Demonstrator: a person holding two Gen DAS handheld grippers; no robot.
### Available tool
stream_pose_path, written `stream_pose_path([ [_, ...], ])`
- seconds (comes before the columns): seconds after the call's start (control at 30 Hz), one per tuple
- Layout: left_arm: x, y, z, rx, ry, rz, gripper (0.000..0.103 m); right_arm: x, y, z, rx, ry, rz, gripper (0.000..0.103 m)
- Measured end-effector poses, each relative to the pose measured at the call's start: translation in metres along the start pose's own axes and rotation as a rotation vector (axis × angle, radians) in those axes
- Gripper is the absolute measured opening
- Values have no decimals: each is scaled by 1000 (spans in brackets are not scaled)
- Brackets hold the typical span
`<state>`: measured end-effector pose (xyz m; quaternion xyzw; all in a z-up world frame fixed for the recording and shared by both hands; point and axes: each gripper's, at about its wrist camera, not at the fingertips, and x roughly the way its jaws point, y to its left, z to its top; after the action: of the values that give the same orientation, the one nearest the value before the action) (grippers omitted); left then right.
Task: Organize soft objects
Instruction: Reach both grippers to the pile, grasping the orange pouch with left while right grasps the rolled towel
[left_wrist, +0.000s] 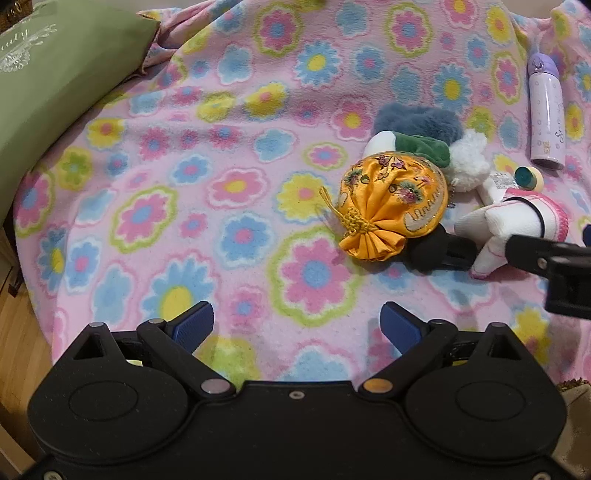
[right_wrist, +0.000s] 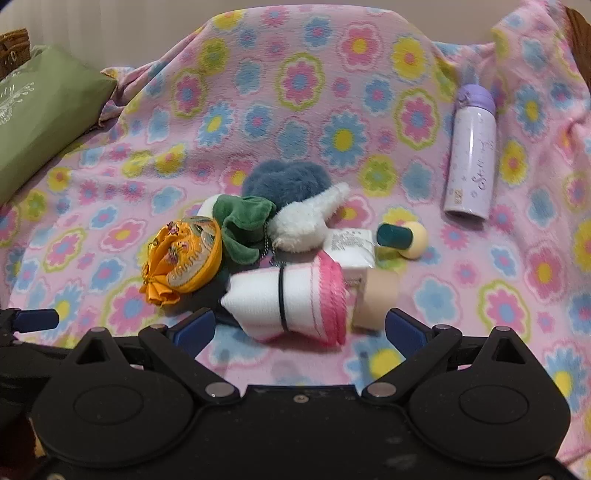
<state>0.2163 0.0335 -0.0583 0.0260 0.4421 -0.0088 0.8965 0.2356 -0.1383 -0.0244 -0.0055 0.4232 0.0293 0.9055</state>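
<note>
Right tongs (right_wrist: 299, 326) hang spread wide and empty just short of the rolled white-and-pink cloth (right_wrist: 291, 301), which lies at their twelve o'clock on the flowered blanket (right_wrist: 295, 92) covering the bed. Its long axis runs crosswise, nine to three, bound by a black band, so the spread fingers already bracket it. Left tongs (left_wrist: 297, 323), likewise released and holding nothing, sit over bare blanket; from them the roll lies well off at two o'clock. The right hand looks the nearer one. An orange pouch (right_wrist: 184, 254) sits at the roll's ten o'clock, a lilac bottle (right_wrist: 471, 155) farther off.
</note>
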Motion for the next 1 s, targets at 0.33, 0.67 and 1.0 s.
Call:
stream_pose_path([
  [0.33,5,3,3,-4,-4,-15,95,26,8,5,-36,2,-25,87],
  [0.67,-1,-4,18,7,-42,-45,95,10,-4,6,-19,-46,-7,80],
  [1.0,2,-26,41,25,-95,-108,99,-21,-35,4,61,-93,-15,80],
])
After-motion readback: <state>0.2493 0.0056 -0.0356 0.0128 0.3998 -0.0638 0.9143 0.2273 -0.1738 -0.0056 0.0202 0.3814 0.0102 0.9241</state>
